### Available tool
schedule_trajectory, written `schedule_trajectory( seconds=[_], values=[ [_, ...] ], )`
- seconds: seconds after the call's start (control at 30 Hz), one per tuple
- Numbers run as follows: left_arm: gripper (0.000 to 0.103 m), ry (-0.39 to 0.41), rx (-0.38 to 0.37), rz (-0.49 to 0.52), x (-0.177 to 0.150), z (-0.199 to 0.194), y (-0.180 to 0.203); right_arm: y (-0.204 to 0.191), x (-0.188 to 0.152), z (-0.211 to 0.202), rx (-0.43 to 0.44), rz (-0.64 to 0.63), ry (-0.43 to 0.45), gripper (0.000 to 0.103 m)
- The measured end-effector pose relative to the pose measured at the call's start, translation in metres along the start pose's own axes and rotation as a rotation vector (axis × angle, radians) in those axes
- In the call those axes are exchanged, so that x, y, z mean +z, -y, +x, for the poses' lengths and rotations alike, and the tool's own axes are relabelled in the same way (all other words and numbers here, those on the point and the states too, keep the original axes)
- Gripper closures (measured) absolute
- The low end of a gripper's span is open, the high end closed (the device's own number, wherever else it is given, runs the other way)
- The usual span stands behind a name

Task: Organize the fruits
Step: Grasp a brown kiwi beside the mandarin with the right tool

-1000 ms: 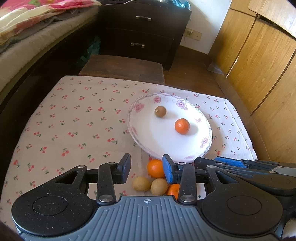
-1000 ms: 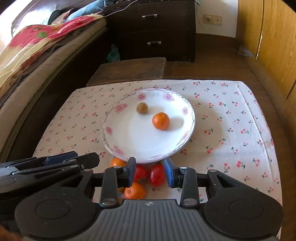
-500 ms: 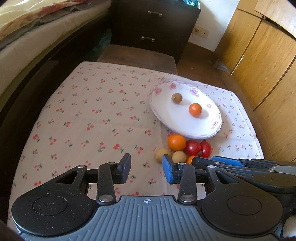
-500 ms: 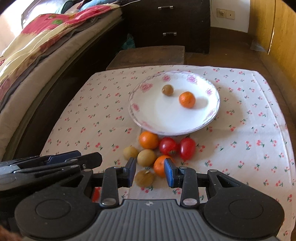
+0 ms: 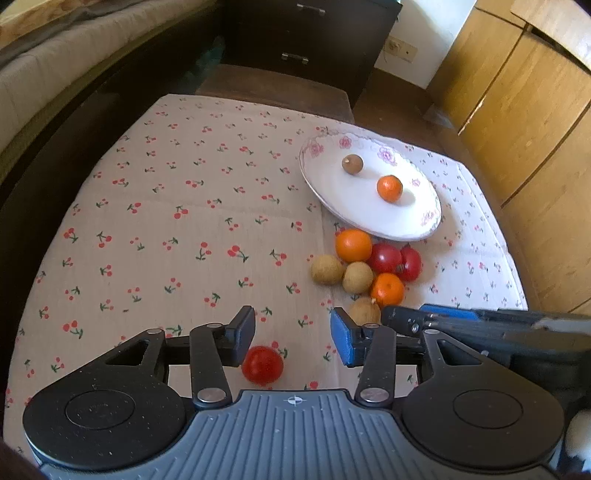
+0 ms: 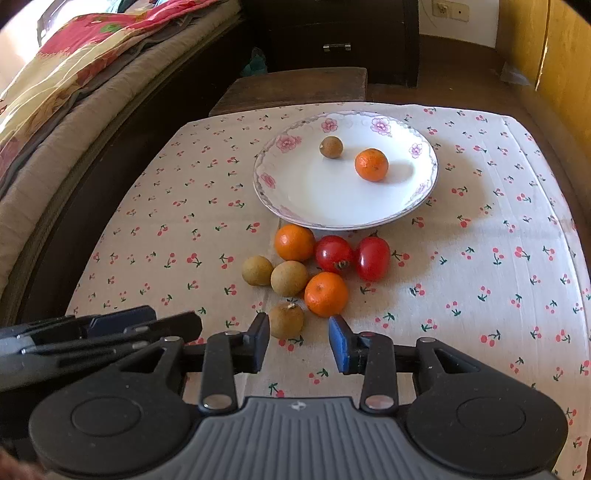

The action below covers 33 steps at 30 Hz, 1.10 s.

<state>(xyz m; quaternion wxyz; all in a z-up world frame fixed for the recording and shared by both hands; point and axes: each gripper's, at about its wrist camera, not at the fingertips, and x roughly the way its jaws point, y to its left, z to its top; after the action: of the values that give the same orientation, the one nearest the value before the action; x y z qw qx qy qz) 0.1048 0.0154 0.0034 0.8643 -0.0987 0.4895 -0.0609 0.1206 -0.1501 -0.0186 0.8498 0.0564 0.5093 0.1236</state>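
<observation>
A white flowered plate (image 6: 295,184) (image 5: 413,218) holds a brown longan (image 6: 331,146) and a small orange (image 6: 371,164). In front of it lies a cluster: two oranges (image 6: 294,242) (image 6: 326,294), two red tomatoes (image 6: 334,253) (image 6: 373,258) and three longans (image 6: 257,270) (image 6: 289,278) (image 6: 286,319). My right gripper (image 6: 299,341) is open, just before the nearest longan. My left gripper (image 5: 293,334) is open above a lone red tomato (image 5: 262,365) by its left finger.
The table has a cherry-print cloth (image 5: 166,221). A bed (image 6: 74,92) runs along the left, a dark dresser (image 6: 332,33) and a low wooden stool (image 6: 295,88) stand behind, and wooden cabinet doors (image 5: 517,129) are at the right.
Both grippers have pulled back from the plate toward the table's near edge. The fruit cluster has come fully into view, and a lone tomato now shows by the left gripper.
</observation>
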Motion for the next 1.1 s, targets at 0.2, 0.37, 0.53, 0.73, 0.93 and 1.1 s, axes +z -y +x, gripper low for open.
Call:
schedule_trajectory(
  seconds=[0.2, 0.37, 0.53, 0.73, 0.93, 1.1],
  values=[
    [0.048, -0.045, 0.021, 0.013, -0.010, 0.009, 0.000, 0.006, -0.002, -0.003, -0.007, 0.023, 0.003, 0.065],
    [0.048, -0.056, 0.039, 0.030, -0.012, 0.012, 0.004, 0.003, -0.001, -0.003, 0.001, 0.013, 0.001, 0.065],
    [0.048, -0.074, 0.052, 0.035, -0.014, 0.014, 0.002, 0.005, 0.001, 0.000, 0.013, 0.026, -0.020, 0.064],
    [0.049, -0.106, 0.055, 0.044, -0.019, 0.021, 0.002, -0.004, 0.004, 0.008, 0.041, 0.033, -0.056, 0.064],
    [0.049, -0.116, 0.040, 0.046, -0.021, 0.023, 0.003, -0.011, 0.004, 0.025, 0.028, 0.045, -0.115, 0.064],
    [0.049, -0.116, 0.018, 0.020, -0.019, 0.022, -0.003, -0.020, 0.016, 0.029, -0.005, 0.022, -0.122, 0.064]
  ],
)
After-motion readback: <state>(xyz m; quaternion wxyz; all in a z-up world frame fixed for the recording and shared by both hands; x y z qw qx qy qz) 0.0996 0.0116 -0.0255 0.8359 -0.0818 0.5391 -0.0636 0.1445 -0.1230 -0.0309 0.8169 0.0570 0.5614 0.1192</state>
